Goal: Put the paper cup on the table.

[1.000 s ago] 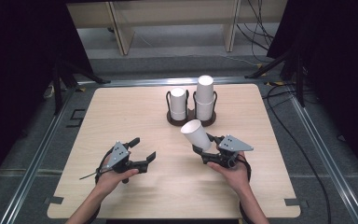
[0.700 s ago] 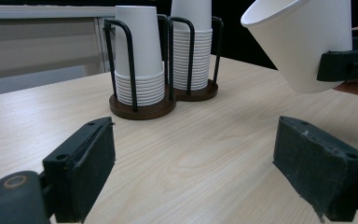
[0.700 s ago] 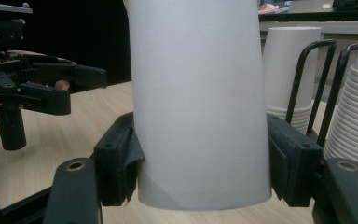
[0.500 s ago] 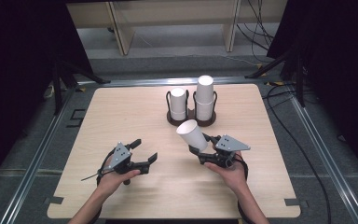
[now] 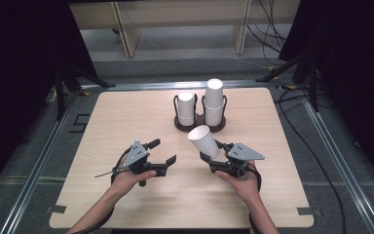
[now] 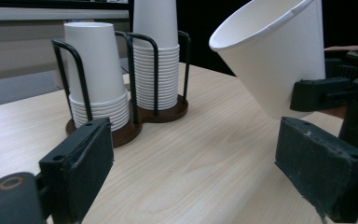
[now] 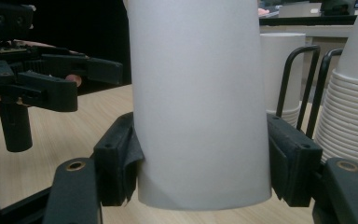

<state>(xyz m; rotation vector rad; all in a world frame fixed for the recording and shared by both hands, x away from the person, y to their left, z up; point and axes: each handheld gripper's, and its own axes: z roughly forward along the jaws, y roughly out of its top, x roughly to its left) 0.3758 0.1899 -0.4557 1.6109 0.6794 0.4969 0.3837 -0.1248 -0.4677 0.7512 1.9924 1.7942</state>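
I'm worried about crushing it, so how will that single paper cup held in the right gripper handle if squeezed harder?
The paper cup looks thin-walled and hollow, so probably light and easily dented. The right gripper clamps near its closed base, likely the stiffest part. Its tapered, smooth sides could let it slip from the fingers.

Looked like a lab or recording rig, not a home: a bare light-wood table [image 5: 126,126] stood inside a metal floor frame [image 5: 321,141] on grey flooring, with black curtains [image 5: 24,44] hung on both sides. Loose cables [image 5: 272,19] ran over the floor behind it near plain pale wooden furniture [image 5: 126,24], and dark stand legs [image 5: 61,92] were planted at the table's far corners
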